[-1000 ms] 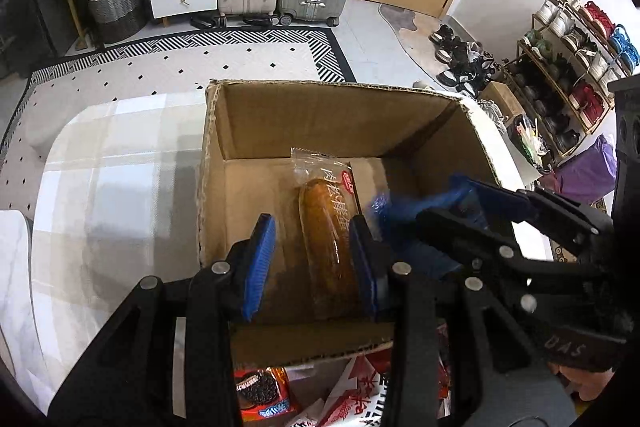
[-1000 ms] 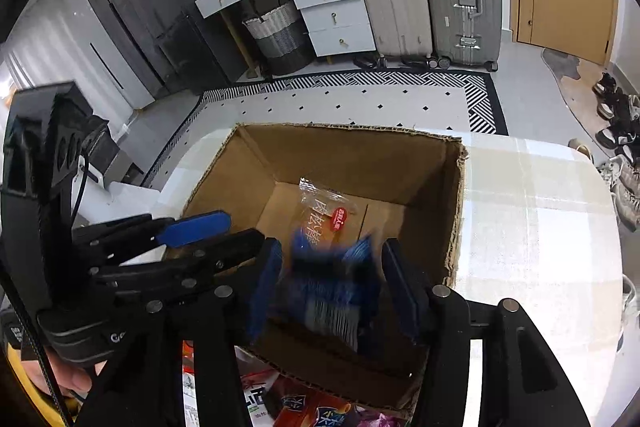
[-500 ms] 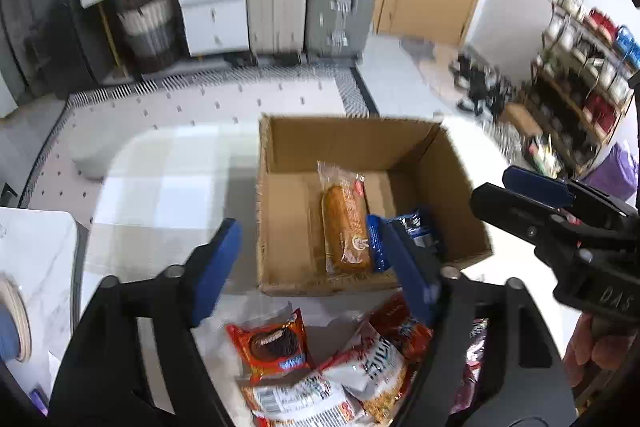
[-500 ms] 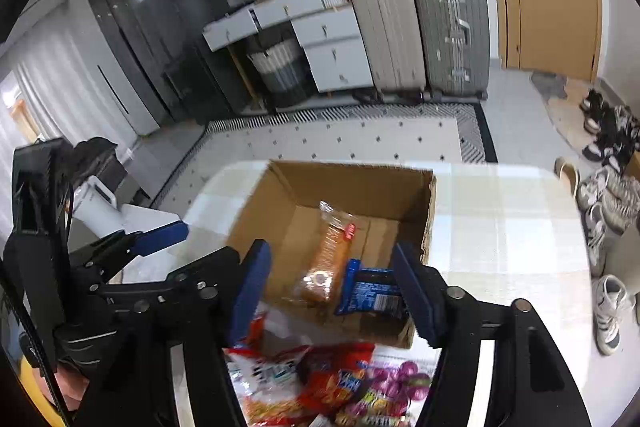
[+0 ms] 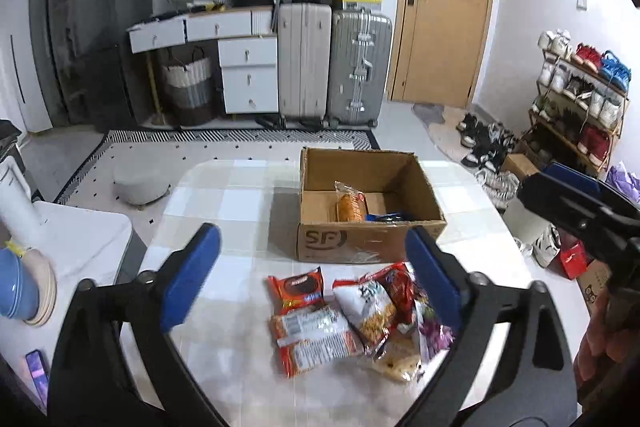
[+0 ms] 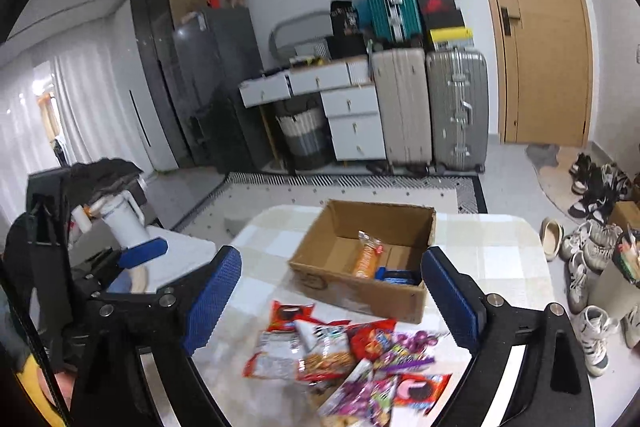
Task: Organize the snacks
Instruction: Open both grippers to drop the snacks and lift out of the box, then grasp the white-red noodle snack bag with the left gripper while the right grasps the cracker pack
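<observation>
An open cardboard box [image 5: 372, 247] [image 6: 360, 291] stands on the checked table. Inside lie an orange bread packet [image 5: 350, 207] [image 6: 366, 259] and a blue snack packet [image 5: 386, 217] [image 6: 398, 275]. A pile of loose snack packets [image 5: 348, 319] [image 6: 344, 351] lies in front of the box. My left gripper [image 5: 316, 283] is open and empty, held above the pile. My right gripper [image 6: 332, 299] is open and empty, above the pile near the box; it also shows at the right of the left wrist view [image 5: 576, 203].
The checked table [image 5: 224, 203] has a white side counter [image 5: 76, 239] with stacked bowls [image 5: 24, 291] on its left. Suitcases [image 5: 332, 67], drawers and a door stand at the back. A shoe rack [image 5: 576, 107] and shoes are on the right.
The right gripper let the blue packet drop into the box. Both grippers pulled back and up from the box and opened wide; the snack pile came into view.
</observation>
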A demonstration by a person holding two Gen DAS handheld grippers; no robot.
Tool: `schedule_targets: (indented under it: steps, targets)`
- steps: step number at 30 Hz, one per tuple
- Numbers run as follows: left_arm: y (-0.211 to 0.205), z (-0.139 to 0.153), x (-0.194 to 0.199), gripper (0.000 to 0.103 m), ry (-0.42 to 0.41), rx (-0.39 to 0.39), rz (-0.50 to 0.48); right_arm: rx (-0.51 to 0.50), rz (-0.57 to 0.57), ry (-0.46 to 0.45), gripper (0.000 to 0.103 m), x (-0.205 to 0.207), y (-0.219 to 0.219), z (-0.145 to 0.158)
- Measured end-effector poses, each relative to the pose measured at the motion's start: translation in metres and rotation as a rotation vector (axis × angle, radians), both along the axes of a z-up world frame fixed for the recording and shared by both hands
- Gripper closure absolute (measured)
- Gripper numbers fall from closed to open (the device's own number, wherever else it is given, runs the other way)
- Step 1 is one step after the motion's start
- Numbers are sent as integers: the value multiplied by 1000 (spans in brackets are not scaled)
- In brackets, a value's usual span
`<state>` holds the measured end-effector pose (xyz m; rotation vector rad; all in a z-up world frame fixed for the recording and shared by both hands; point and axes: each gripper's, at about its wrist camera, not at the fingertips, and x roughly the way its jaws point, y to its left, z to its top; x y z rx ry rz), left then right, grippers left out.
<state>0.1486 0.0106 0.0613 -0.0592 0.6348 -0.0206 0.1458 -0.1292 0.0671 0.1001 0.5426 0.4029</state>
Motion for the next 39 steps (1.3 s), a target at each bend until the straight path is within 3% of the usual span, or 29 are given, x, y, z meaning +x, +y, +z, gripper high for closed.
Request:
schedule_targets:
  steps: [10,16,22,30,39]
  targets:
    - [6,14,-119,1,-77,-10,-9,-21,10,-212,1,-133,11,11]
    - [5,13,-163,1,-88,-35,-3,-6,23,-265,1,-182,19,-7]
    - [5,0,-194,1,-119,-26,1,-31,25,-249,1,-195,22,-36]
    - [19,-49,-187,1,-58,-24,-2,-42,-16,-175,1,-192,12,-81]
    - [38,-117,-130,1,100,-63,6,-8,-9,-20,1,-151,1,-134]
